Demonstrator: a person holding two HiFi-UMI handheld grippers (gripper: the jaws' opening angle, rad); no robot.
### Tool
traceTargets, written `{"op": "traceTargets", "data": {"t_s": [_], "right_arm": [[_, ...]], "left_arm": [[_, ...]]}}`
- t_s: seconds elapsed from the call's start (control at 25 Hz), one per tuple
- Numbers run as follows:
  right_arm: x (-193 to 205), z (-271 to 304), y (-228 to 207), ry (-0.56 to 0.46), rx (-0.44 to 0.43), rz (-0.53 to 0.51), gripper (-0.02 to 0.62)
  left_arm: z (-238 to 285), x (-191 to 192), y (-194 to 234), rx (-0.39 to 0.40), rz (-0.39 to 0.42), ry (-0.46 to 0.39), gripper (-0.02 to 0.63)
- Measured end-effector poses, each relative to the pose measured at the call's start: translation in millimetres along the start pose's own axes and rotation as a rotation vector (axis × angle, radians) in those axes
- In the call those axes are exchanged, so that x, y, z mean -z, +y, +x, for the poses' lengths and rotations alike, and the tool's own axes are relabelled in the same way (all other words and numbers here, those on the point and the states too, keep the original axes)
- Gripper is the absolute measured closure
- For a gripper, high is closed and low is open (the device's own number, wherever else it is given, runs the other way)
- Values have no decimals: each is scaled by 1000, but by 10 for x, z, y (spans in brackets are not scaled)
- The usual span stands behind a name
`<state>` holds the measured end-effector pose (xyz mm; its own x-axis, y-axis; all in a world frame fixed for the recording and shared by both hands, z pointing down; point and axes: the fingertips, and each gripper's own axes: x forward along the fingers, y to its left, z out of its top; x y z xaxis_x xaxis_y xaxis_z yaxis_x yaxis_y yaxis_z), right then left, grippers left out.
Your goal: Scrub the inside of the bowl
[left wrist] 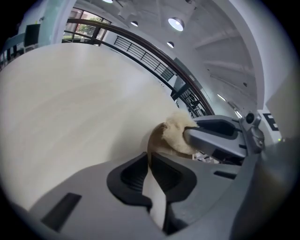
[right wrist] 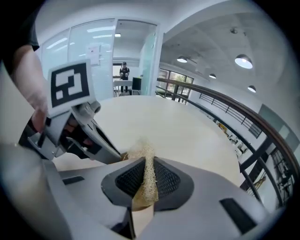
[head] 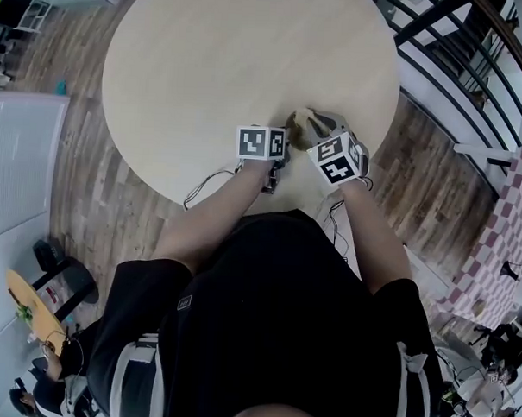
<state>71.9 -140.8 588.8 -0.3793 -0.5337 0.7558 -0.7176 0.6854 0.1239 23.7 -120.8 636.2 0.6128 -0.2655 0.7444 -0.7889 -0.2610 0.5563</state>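
1. Head view: A person in a black shirt stands at a round table.
2. Both grippers are close together near the table's near edge.
3. The left gripper has its marker cube facing up. The right gripper is just beside it, tilted.
4. The bowl is small and brown. It sits on the table between the two gripper tips.
5. The pale scrubber is at the bowl, by the right gripper.
6. The floor around the table is wood.
7. Left gripper view: The left gripper has its jaws almost together. They pinch the thin brown wall of the bowl.
8. The fluffy scrubber is inside the bowl, against its far side. The right gripper reaches in from the right and holds it.
9. The table top spreads out behind the bowl.
10. Right gripper view: The right gripper has its jaws closed on the scrubber. The strawy stuff sticks up out of the jaws.
11. The left gripper comes in from the left, with its tips right next to the scrubber.
12. A dark railing curves behind the table.
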Motion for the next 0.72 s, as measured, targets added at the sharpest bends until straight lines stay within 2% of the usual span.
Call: {"op": "traceTargets", "data": {"t_s": [0.16, 0.28, 0.36, 0.44, 0.6, 0.72], "right_arm": [[-6, -249, 92, 19, -67, -65, 535], [134, -277, 260, 89, -134, -129, 535], [223, -200, 336, 141, -163, -160, 535], [302, -82, 374, 188, -192, -179, 535], [410, 142, 451, 273, -241, -278, 535], [535, 297, 448, 351, -228, -407, 535]], "left_arm": [[5, -53, -35, -6, 33, -11, 575], [-10, -101, -97, -30, 136, -8, 568], [-24, -128, -107, -49, 205, -5, 526], [-31, -136, -76, -66, 254, -1, 525], [54, -82, 4, -36, 274, 9, 522], [28, -108, -63, -21, 278, 10, 538]]}}
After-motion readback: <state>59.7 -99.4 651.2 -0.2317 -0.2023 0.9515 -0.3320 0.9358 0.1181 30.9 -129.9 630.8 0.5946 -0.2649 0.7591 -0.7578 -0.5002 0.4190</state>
